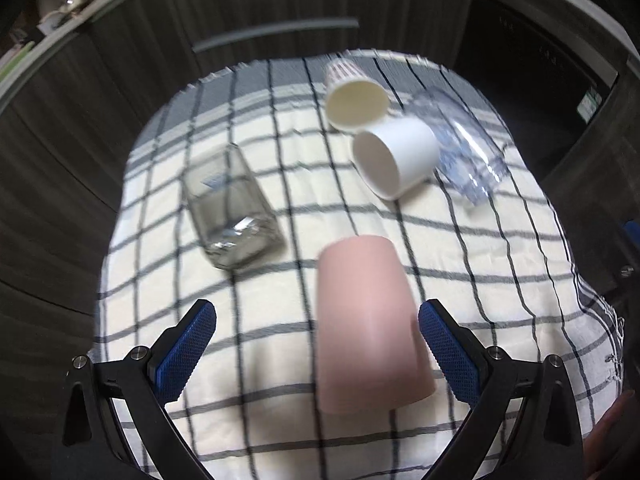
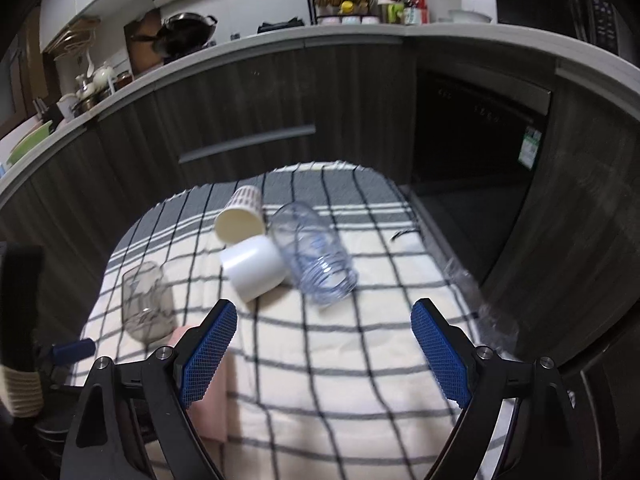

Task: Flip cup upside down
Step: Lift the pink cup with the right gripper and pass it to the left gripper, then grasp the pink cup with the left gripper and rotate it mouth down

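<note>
Your left gripper (image 1: pixel 318 340) is spread wide, its blue cross-hatched pads (image 1: pixel 186 350) clear of the matte pink cup (image 1: pixel 366 320). The cup stands mouth-down on the checked cloth (image 1: pixel 500 264) between your jaws, its smooth tapered wall just beside the pad at 3 o'clock. At 12 o'clock a cream paper cup (image 1: pixel 356 98) and a white cup (image 1: pixel 394 156) lie tipped, both showing hollow interiors. A ridged clear plastic cup (image 1: pixel 464 148) lies beside them; a square smoky glass (image 1: pixel 232 212) sits at 10 o'clock. Your right gripper (image 2: pixel 324 342) also gapes, holding nothing.
</note>
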A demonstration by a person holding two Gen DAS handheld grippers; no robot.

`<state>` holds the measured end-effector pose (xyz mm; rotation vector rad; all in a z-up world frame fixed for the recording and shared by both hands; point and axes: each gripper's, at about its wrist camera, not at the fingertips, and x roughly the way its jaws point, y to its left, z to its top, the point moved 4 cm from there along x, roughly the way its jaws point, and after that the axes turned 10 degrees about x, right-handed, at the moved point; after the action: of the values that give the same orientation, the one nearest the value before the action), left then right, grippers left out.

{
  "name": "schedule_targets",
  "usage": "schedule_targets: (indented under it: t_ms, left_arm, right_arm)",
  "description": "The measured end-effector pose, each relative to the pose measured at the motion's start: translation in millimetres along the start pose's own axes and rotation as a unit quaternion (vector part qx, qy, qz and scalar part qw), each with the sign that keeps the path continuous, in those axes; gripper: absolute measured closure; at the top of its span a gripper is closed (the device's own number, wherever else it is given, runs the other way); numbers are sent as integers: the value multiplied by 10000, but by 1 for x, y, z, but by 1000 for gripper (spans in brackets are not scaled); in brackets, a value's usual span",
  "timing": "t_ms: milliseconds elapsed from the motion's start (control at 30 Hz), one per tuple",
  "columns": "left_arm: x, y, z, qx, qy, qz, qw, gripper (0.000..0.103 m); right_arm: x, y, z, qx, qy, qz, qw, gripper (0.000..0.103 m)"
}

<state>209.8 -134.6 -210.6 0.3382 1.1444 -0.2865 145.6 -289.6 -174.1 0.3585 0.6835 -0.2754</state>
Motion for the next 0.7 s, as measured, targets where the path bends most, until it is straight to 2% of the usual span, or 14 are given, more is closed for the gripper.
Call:
schedule_targets:
  t_ms: [200, 333, 533, 667, 700]
  left_arm:
    - [17, -15, 13, 22, 386, -171, 9991, 5]
    - [33, -16, 22, -6, 769, -264, 9967, 5]
    - [59, -18, 27, 51, 1435, -407, 9888, 7]
    - [75, -18, 23, -11, 1765, -512, 9830, 22]
    - [79, -17, 23, -59, 1830, -532, 9817, 22]
  right_arm:
    - [-4, -15, 12, 42, -248, -80, 9997, 14]
    - [0, -17, 25, 55, -11, -112, 9999, 14]
    - [4, -13, 32, 12, -20, -67, 10000, 14]
    - [10, -10, 32, 28, 98, -2, 9999, 14]
    - [13, -9, 32, 48, 180, 11, 9998, 14]
